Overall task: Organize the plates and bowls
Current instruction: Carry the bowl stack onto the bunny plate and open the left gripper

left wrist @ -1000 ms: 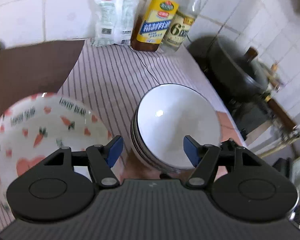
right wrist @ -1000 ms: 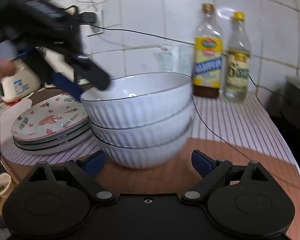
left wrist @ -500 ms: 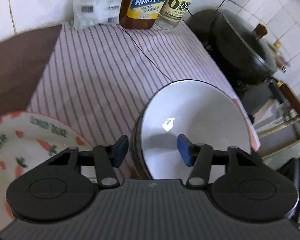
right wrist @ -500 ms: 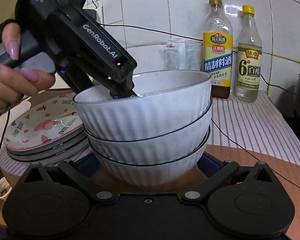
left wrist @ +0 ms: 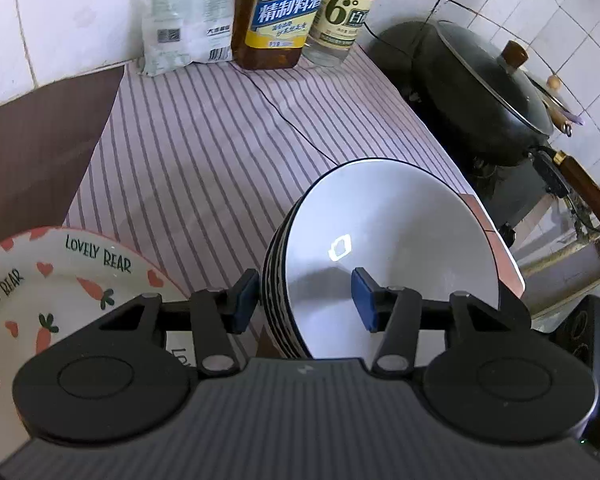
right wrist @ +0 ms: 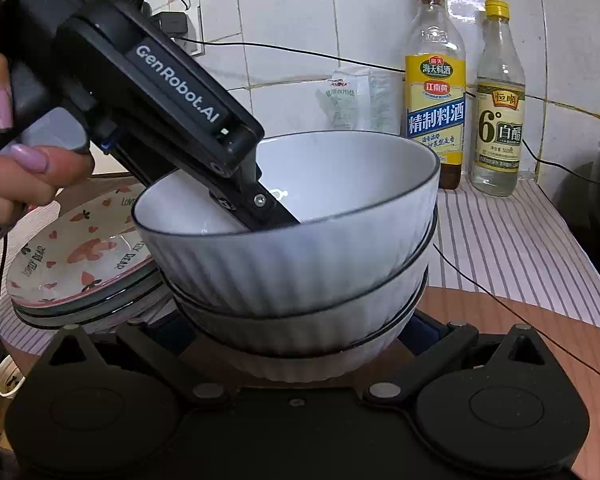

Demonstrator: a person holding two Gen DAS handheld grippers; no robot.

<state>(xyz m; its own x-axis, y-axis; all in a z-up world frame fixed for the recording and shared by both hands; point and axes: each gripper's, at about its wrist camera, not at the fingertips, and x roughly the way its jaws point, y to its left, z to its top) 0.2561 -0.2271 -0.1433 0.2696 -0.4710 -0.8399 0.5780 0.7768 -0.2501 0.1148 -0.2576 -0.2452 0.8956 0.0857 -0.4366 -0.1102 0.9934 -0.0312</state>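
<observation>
A stack of three white ribbed bowls [right wrist: 300, 264] with dark rims stands on the counter; it also shows in the left wrist view [left wrist: 388, 248]. My left gripper [left wrist: 306, 298] is open and straddles the near-left rim of the stack, one finger inside the top bowl and one outside. In the right wrist view its black body [right wrist: 148, 92] reaches down into the top bowl. My right gripper [right wrist: 296, 332] is open, its fingers on either side of the bottom bowl, tips hidden behind it. A stack of "Lovely Bear" plates [left wrist: 60, 292] [right wrist: 88, 264] sits to the left.
Two bottles [left wrist: 284, 12] [right wrist: 498, 100] and a plastic packet [left wrist: 180, 20] stand against the tiled wall. A black lidded pan [left wrist: 484, 92] sits at the right. A thin black cable [left wrist: 292, 124] crosses the striped cloth [left wrist: 204, 152]. A small cup [right wrist: 8, 380] stands at the lower left.
My left gripper has come down over the bowl rim and narrowed its opening, one finger now inside the top bowl. My right gripper has moved in around the bottom bowl.
</observation>
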